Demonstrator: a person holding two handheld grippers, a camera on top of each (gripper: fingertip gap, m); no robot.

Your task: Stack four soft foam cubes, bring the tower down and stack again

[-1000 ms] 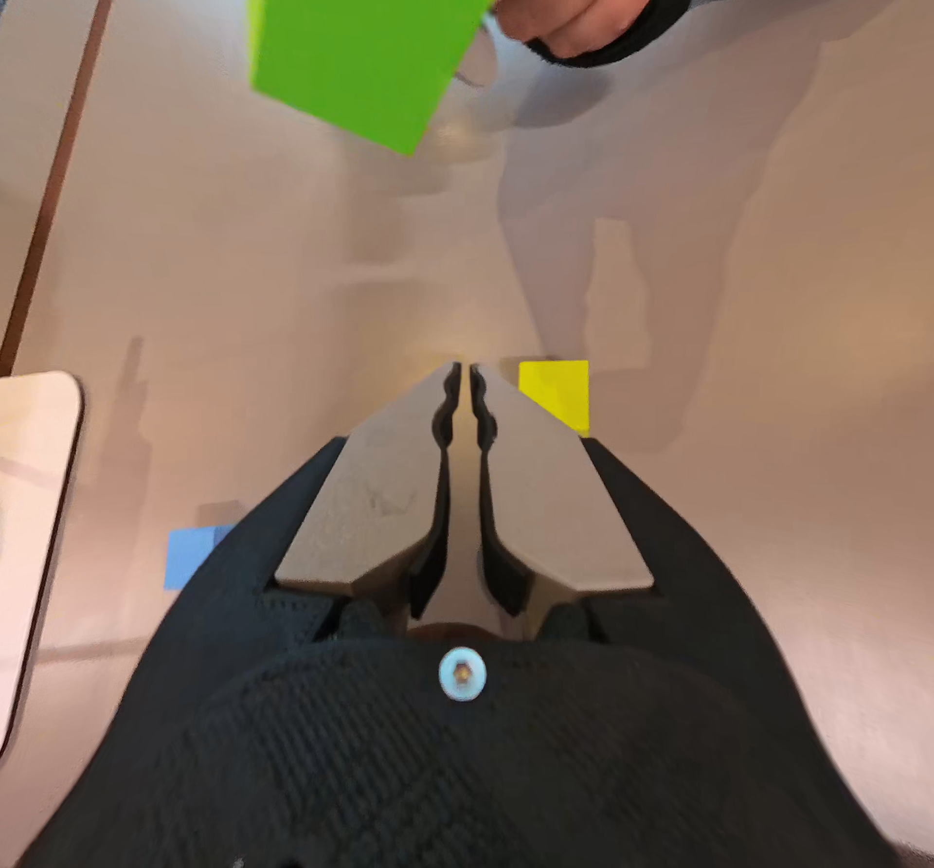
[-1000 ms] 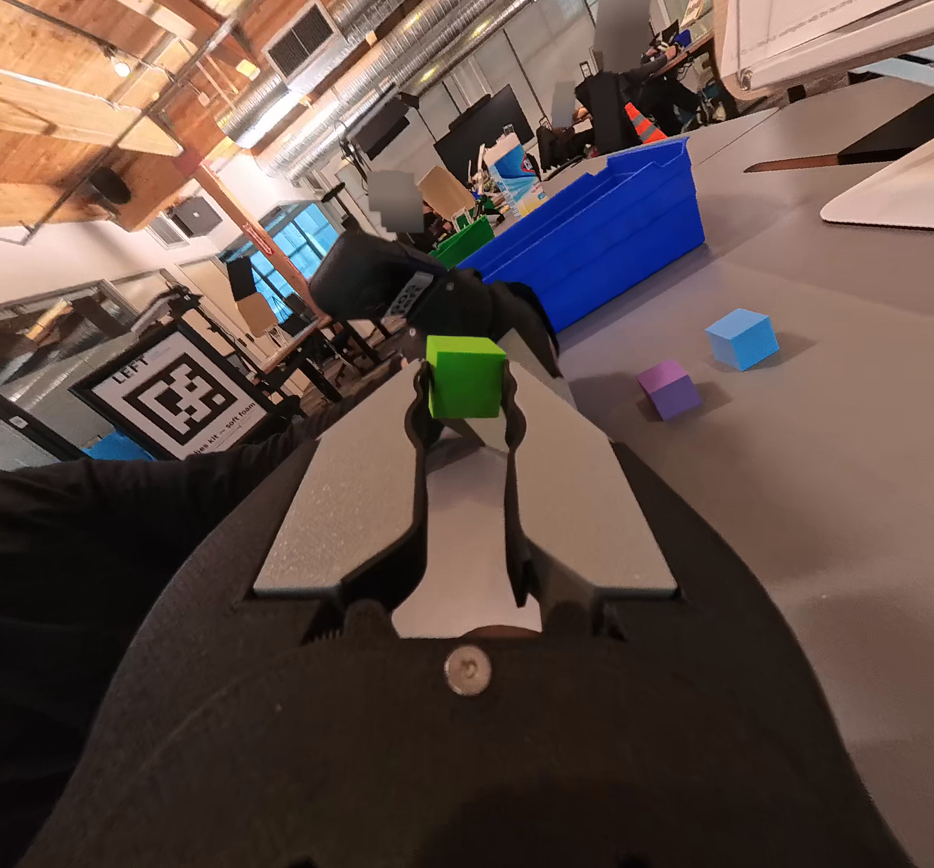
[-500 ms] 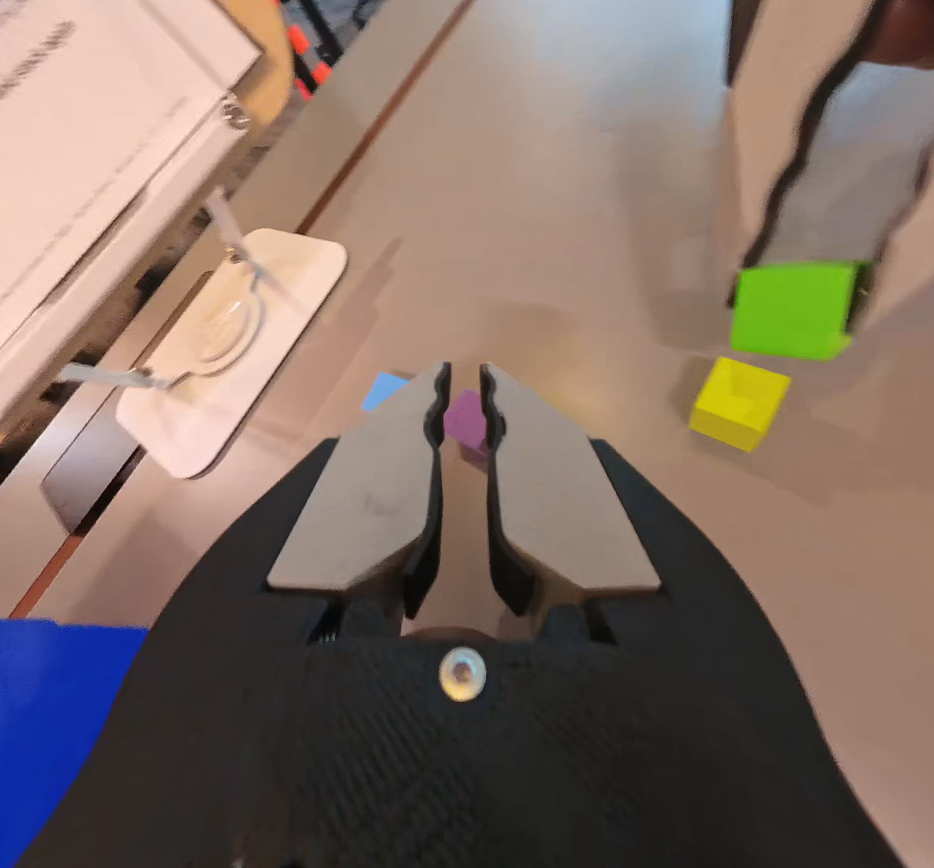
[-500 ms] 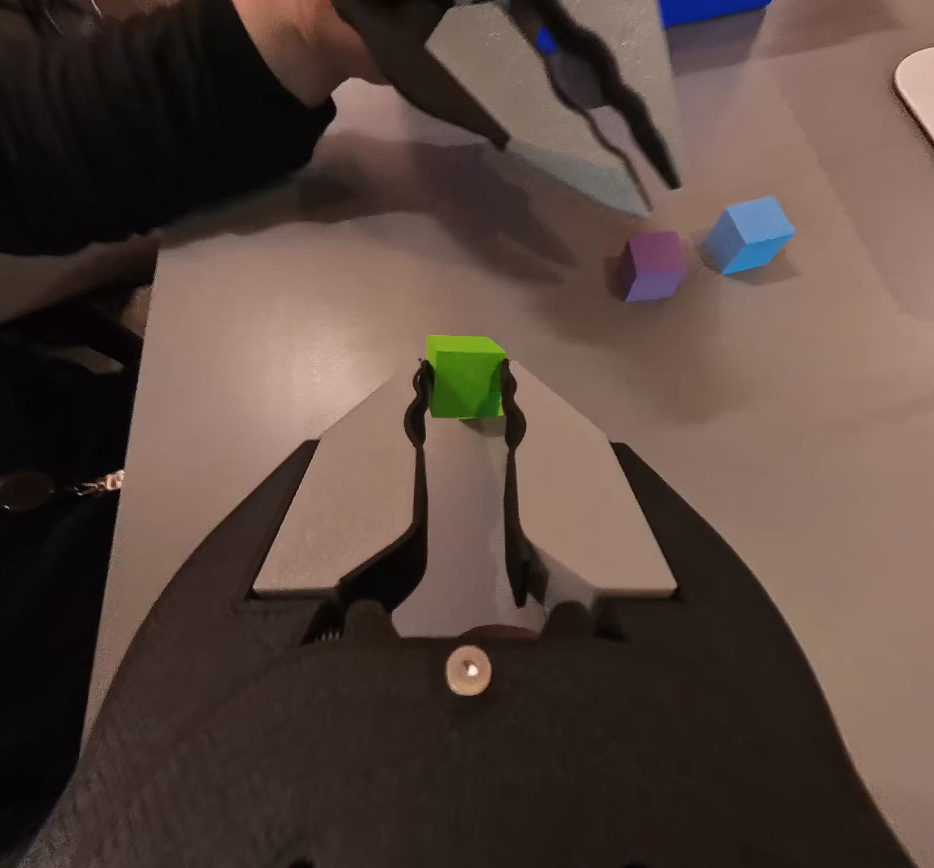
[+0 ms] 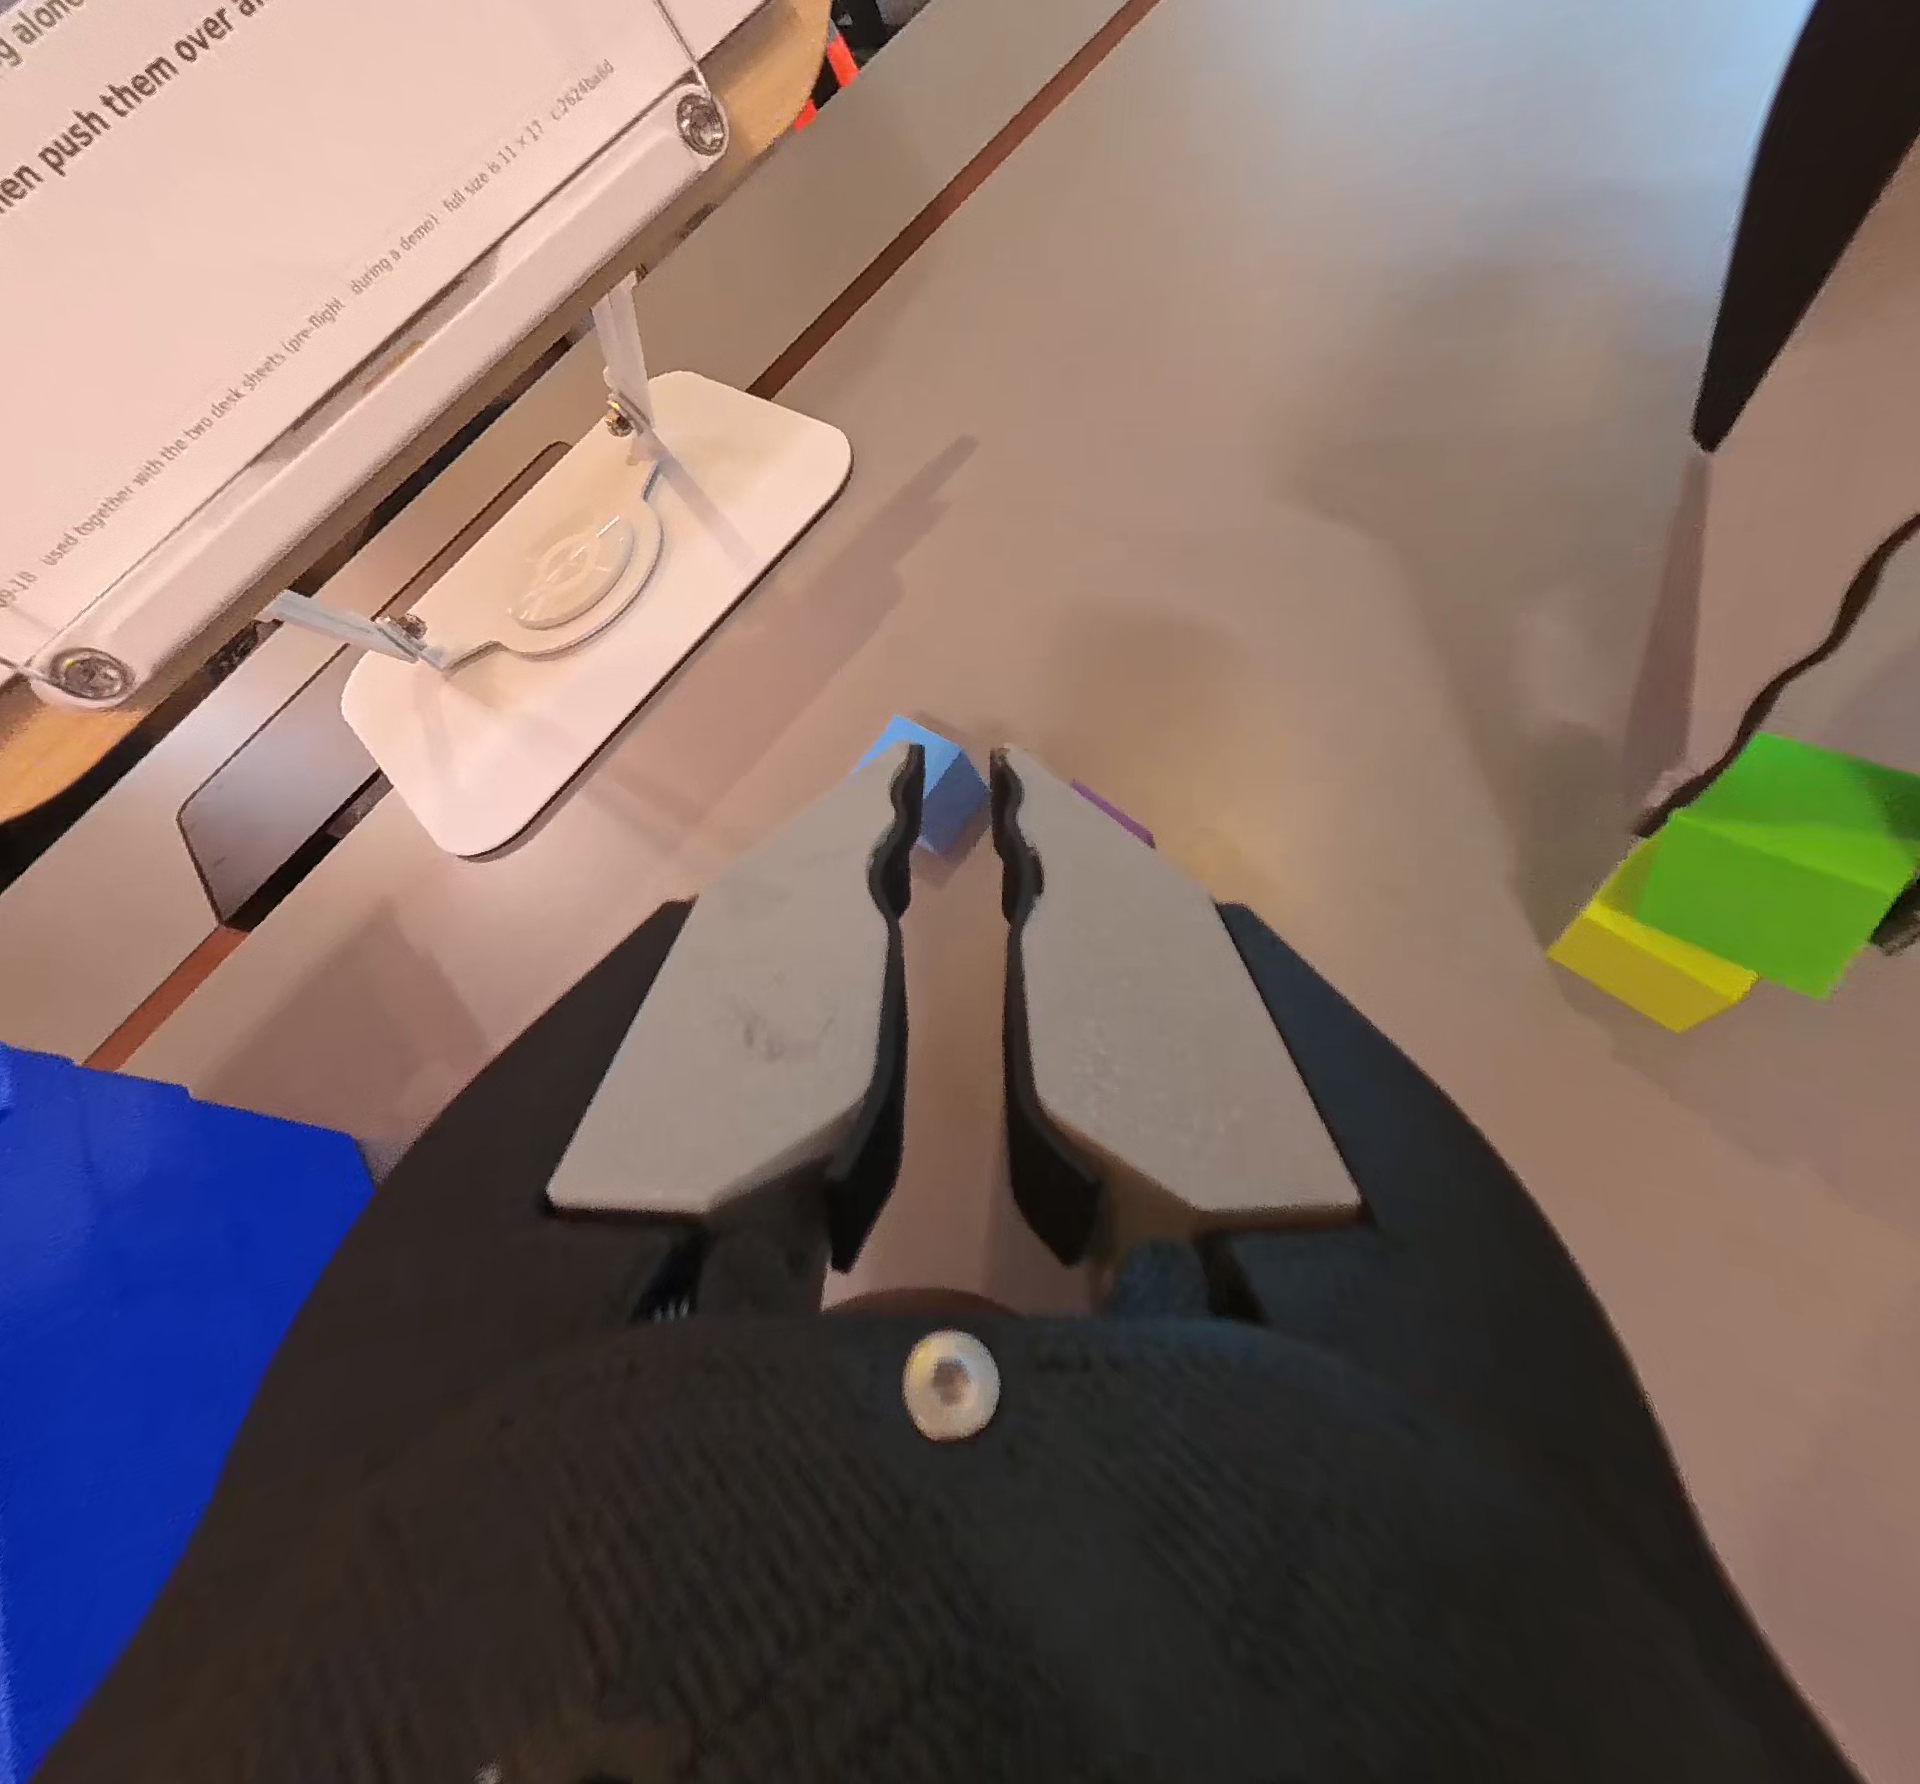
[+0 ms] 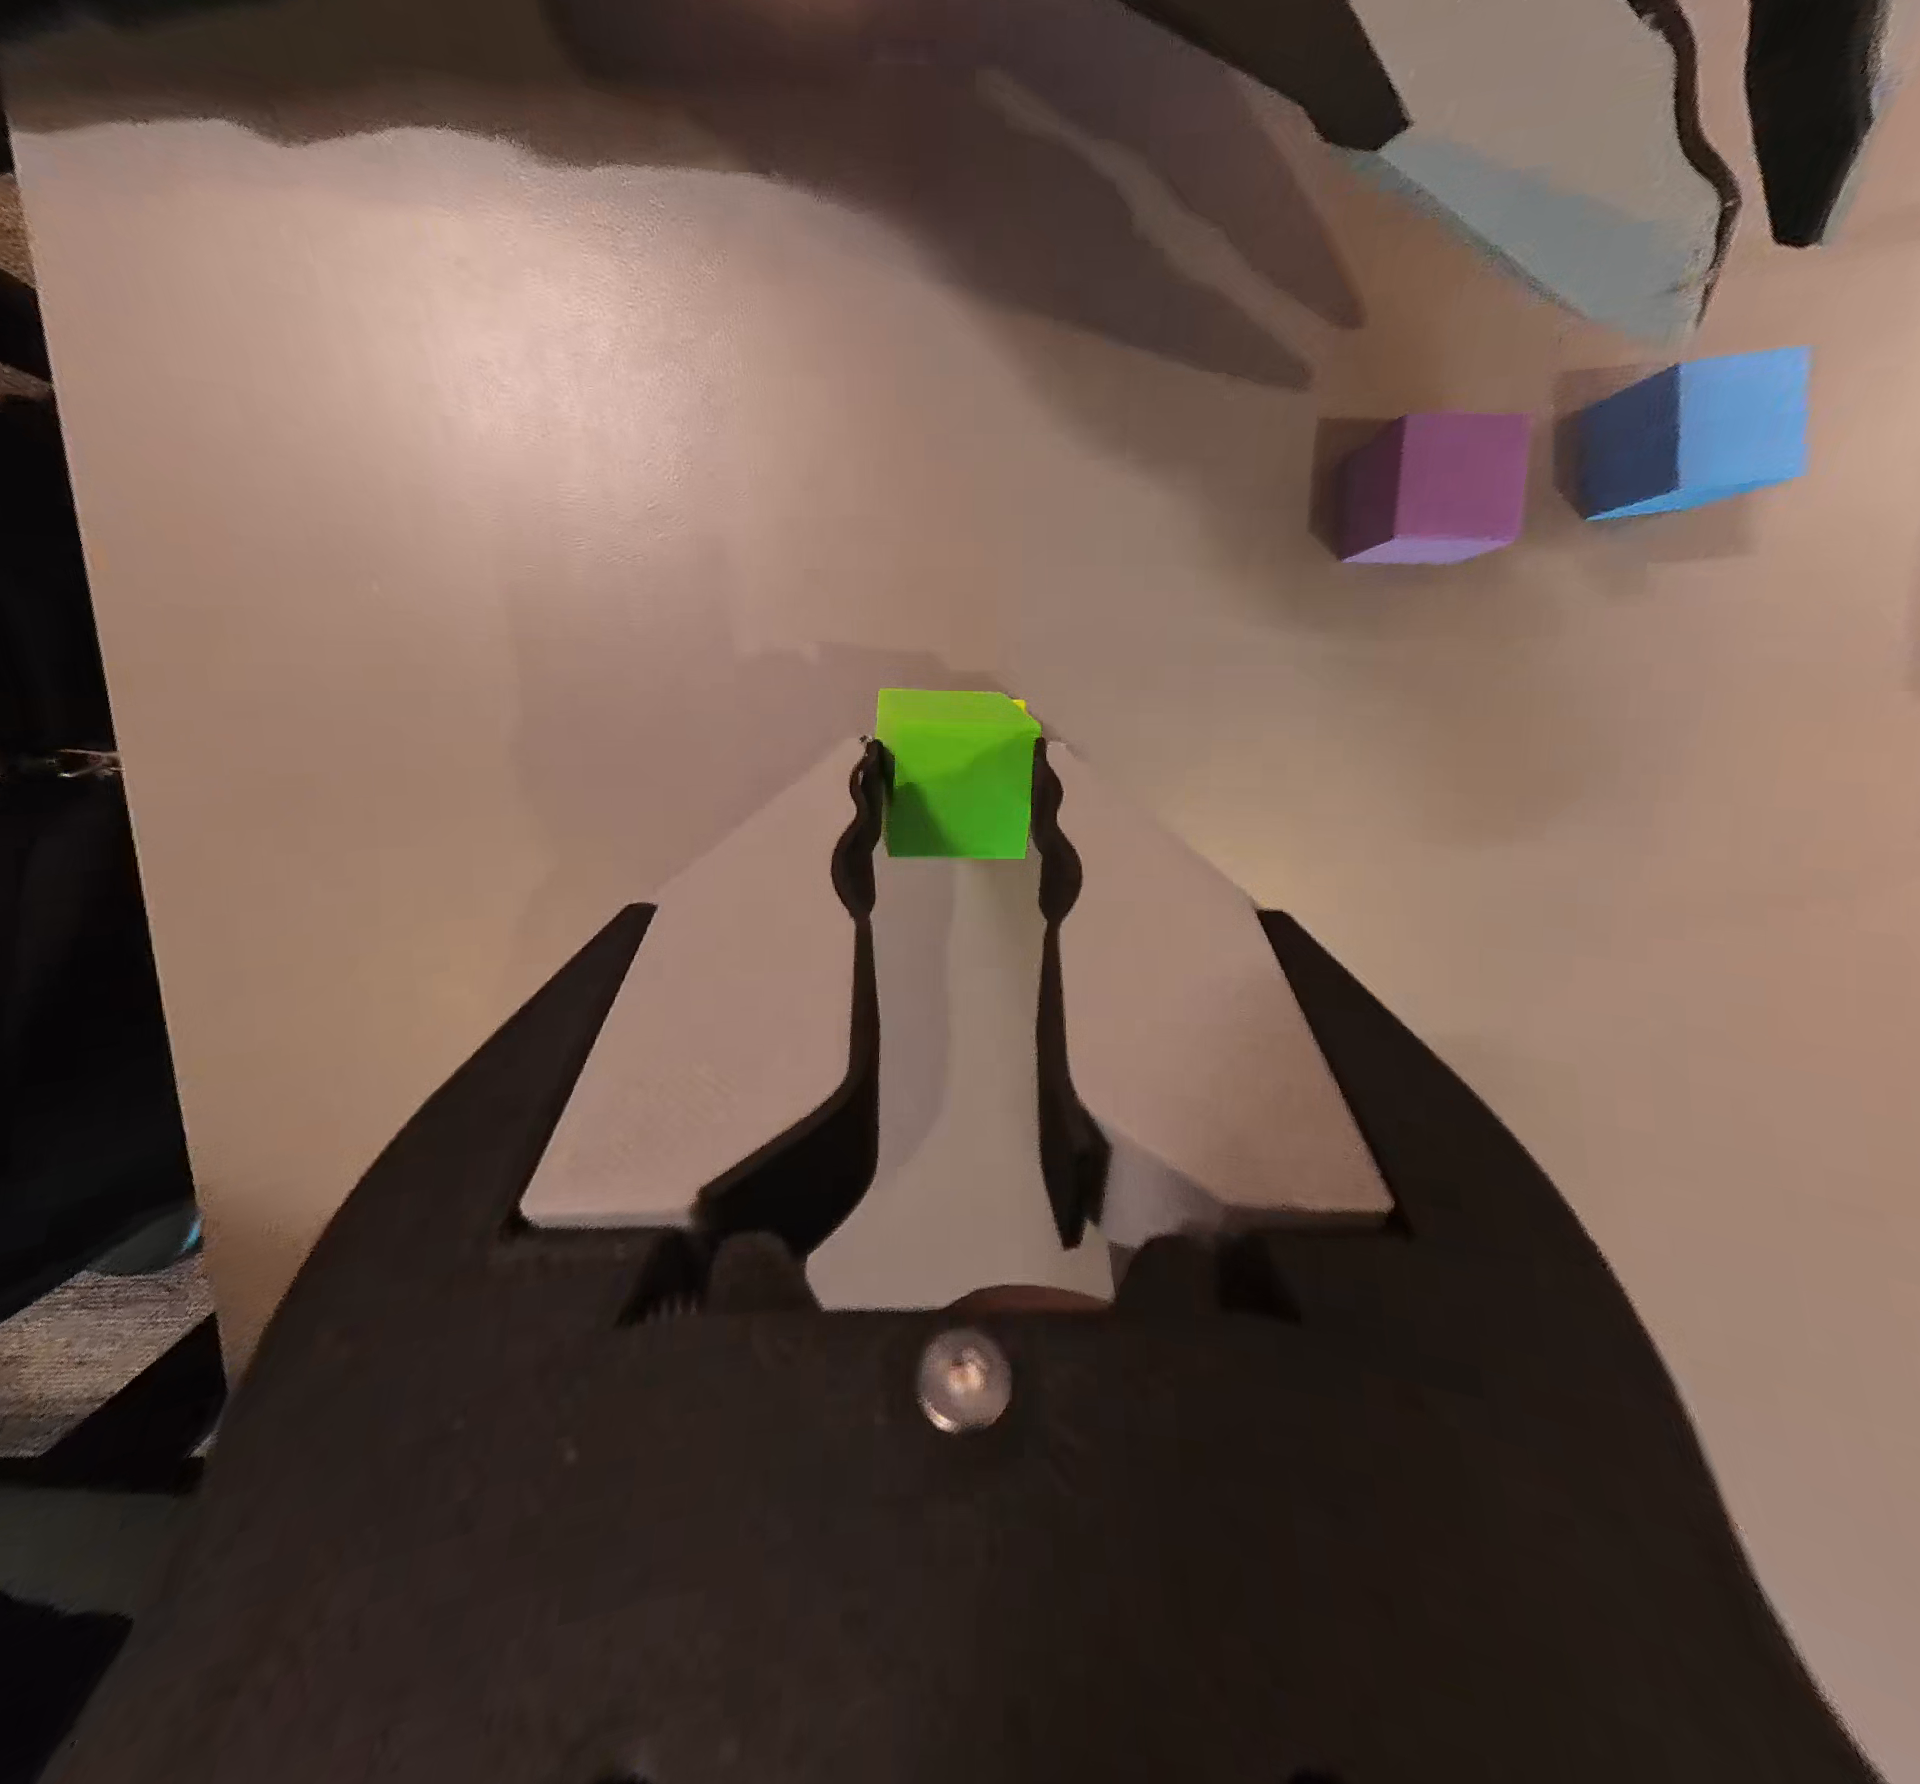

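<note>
Between the right gripper's (image 6: 956, 778) pads, a green foam cube (image 6: 961, 778) is pinched over the yellow cube (image 5: 1642, 965). Ahead of the slightly parted, unloaded left gripper (image 5: 951, 789), the blue cube (image 6: 1704, 430) and purple cube (image 6: 1439, 487) are seen just beside each other on the grey table (image 6: 520, 487).

green cube (image 6: 956, 778): clamped, on yellow cube (image 5: 1642, 965), slightly offset | purple cube (image 6: 1439, 487): flat, right of green | blue cube (image 6: 1704, 430): just beyond purple
</note>
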